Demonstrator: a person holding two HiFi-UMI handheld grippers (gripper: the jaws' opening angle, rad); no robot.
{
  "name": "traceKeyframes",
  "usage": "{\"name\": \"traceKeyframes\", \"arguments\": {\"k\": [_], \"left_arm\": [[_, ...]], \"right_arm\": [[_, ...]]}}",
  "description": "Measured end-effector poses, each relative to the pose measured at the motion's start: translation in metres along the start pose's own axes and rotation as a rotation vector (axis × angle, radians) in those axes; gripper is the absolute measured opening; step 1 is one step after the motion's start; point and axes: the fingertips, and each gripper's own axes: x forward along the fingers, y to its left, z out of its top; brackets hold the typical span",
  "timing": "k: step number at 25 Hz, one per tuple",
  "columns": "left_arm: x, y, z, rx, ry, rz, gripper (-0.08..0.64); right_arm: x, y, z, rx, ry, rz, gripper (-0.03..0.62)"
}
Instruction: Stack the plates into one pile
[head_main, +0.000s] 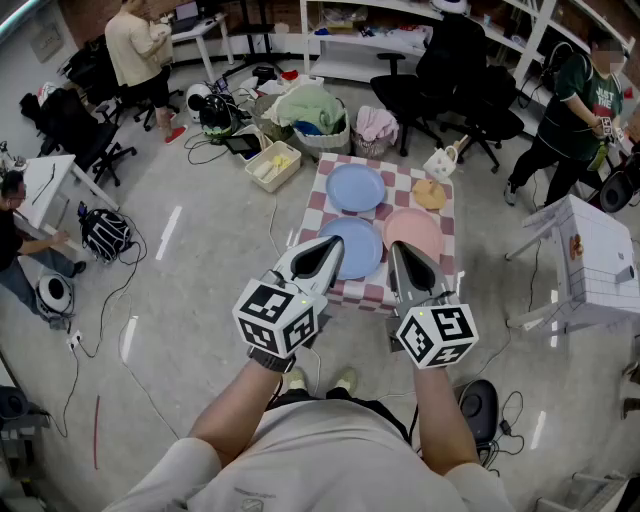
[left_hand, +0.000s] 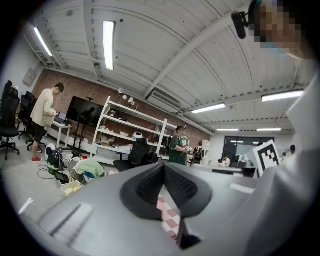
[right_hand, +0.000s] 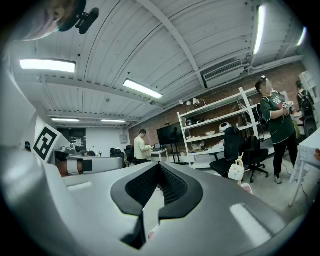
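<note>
**Head view.** Three plates lie apart on the checked table (head_main: 322, 205): the far blue plate (head_main: 355, 187), the near blue plate (head_main: 350, 250) and, just beside it, the pink plate (head_main: 413, 232). No pile is begun, so the step in hand is judged to be the approach. The left gripper (head_main: 335, 243) and right gripper (head_main: 397, 249) are held level over the table's near edge, and neither touches a plate. The next move probably calls for opening one pair of jaws and taking a plate by its rim.

**Left gripper view.** The pads (left_hand: 150, 186) meet at their tips and hold nothing. Checked cloth (left_hand: 167, 216) shows below them.

**Right gripper view.** The jaws are closed and empty.
</note>
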Motion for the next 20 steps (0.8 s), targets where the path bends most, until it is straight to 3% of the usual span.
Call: {"name": "traceKeyframes", "arguments": {"k": [14,20], "left_arm": [[0.008,-0.011,-0.008,-0.001,0.001,0.026,0.006],[0.01,-0.006,-0.021,-0.008,0.014,0.06,0.006]], "right_arm": [[-0.004,-0.011,-0.005,0.002,0.013,0.035,0.009],[-0.001,-0.016,-0.014,0.054,0.014,0.084,0.011]]}}
